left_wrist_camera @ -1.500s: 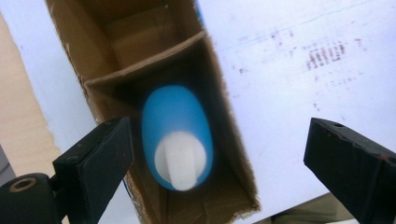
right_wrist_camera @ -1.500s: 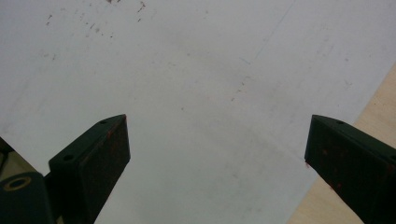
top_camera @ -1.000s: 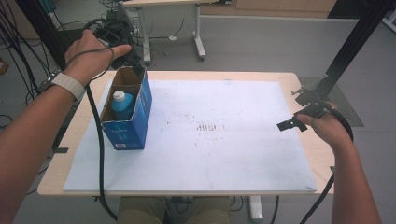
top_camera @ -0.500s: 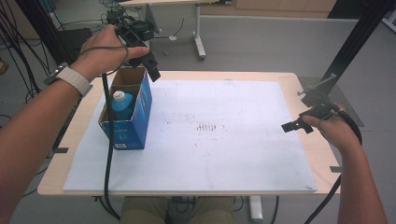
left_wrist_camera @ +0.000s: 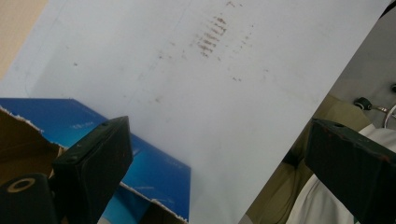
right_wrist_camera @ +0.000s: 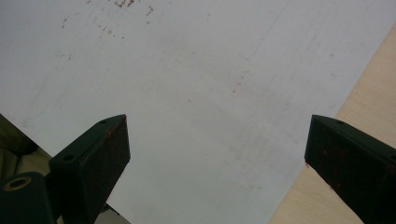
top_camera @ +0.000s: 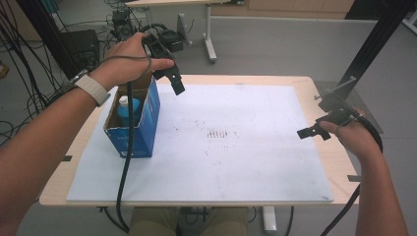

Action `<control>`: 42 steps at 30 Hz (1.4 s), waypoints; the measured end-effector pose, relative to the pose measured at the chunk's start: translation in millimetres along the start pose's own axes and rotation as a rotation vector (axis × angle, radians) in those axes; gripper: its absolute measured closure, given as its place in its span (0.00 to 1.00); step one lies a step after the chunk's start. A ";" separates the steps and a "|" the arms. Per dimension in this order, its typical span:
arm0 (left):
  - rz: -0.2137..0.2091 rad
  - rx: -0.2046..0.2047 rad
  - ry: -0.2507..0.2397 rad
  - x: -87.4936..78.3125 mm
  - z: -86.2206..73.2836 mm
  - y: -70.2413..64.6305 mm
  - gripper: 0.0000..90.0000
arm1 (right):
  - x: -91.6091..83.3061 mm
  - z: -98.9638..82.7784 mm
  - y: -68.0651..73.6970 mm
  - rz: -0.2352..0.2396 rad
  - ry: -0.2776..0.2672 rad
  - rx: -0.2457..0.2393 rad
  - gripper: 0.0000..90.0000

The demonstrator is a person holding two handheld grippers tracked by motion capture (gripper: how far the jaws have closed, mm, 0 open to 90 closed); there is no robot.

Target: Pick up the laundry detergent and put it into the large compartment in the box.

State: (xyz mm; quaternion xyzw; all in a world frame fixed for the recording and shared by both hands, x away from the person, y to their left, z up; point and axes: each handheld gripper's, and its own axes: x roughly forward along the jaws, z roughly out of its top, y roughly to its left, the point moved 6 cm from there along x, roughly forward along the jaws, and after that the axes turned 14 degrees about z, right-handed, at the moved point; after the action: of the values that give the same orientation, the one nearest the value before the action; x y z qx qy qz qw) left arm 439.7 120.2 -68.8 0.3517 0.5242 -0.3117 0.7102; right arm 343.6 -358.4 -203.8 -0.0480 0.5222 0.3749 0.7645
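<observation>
A: Where does the blue cardboard box (top_camera: 134,123) sit relative to the tools?

B: At the white mat's (top_camera: 236,162) left edge, about nine o'clock on the table (top_camera: 59,182), open at the top with a white-capped blue bottle (top_camera: 129,109) upright inside. The left gripper (top_camera: 172,81) hangs above the box's far right corner, at roughly one o'clock from the bottle, clear of both. In the left gripper view its jaws stand wide apart, empty, with the box's torn rim (left_wrist_camera: 154,200) below the left jaw.

A: And on the other side?

B: The right gripper (top_camera: 311,132) hovers at three o'clock near the mat's right edge, well apart from the box. Its jaws are also spread, nothing between them but the mat (right_wrist_camera: 196,93) and a strip of bare wood (right_wrist_camera: 369,107).

A: What differs from a second ago?

B: The left gripper was then low at the box's mouth; it has since risen and drifted right, out past the rim. The bottle stays in the box. The right gripper has barely shifted.
</observation>
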 end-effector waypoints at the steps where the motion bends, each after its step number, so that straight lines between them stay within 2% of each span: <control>1: -0.004 0.006 -0.004 0.3 0.8 -1.2 0.09 | -0.4 -0.2 0.1 -0.001 0.000 0.000 0.07; 11: -0.032 0.104 -0.036 8.4 7.1 -14.5 0.09 | -2.9 -1.9 0.8 -0.004 -0.002 0.001 0.07; 13: -0.032 0.138 -0.038 11.3 8.9 -19.6 0.09 | -2.7 -2.5 0.7 -0.003 -0.001 0.003 0.07; 19: -0.041 0.197 -0.059 18.2 11.7 -30.3 0.09 | -0.7 -3.8 0.3 0.000 0.001 0.006 0.07; 24: -0.040 0.238 -0.057 26.5 13.4 -39.8 0.08 | -0.2 -4.0 1.5 -0.001 -0.003 0.007 0.07; 34: -0.054 0.303 -0.075 43.9 15.2 -55.6 0.08 | 2.4 -7.7 1.1 0.001 -0.007 0.015 0.07; 42: -0.065 0.331 -0.080 53.3 15.3 -63.5 0.08 | 1.9 -9.5 1.8 -0.003 -0.011 0.024 0.07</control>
State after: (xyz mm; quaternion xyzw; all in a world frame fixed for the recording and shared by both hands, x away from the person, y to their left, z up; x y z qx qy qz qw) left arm 409.9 68.2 -128.1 0.4341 0.4483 -0.4300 0.6524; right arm 335.6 -360.5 -209.0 -0.0377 0.5225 0.3675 0.7684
